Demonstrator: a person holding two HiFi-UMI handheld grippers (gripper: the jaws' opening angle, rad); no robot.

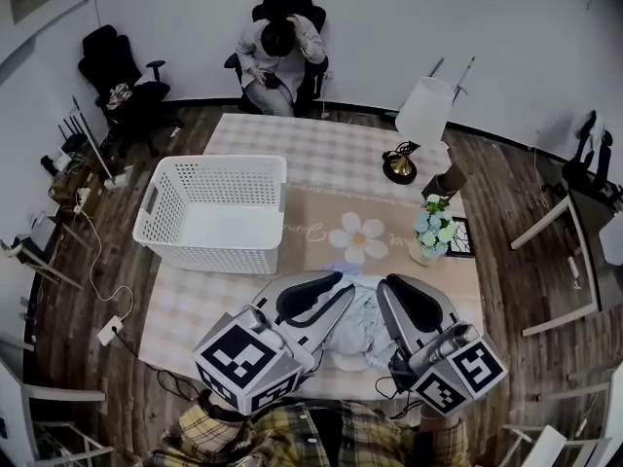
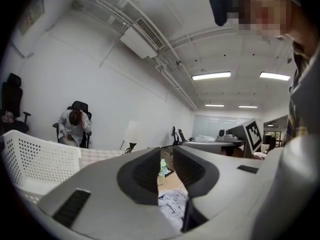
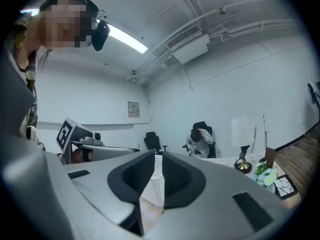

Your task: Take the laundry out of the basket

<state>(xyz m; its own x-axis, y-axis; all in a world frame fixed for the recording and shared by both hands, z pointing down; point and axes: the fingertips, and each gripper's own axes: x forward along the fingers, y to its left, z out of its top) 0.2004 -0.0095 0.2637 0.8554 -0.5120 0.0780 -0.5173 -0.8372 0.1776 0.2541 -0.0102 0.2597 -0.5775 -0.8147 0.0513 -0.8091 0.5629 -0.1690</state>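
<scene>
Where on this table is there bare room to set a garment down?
Free: the far strip of the table between the basket and the lamp; the daisy-print middle between basket and flower vase; the near-left corner below the basket. Crowded: the right edge, and front centre, where laundry shows between left gripper and right gripper.

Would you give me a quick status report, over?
Both narrowly open, empty: left gripper, right gripper. The laundry on table; basket empty. Nothing in the way.

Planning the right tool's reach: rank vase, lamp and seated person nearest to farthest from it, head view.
1. Flower vase, just ahead of the right tool.
2. Lamp, farther back, same side.
3. Seated person, by the far wall.
</scene>
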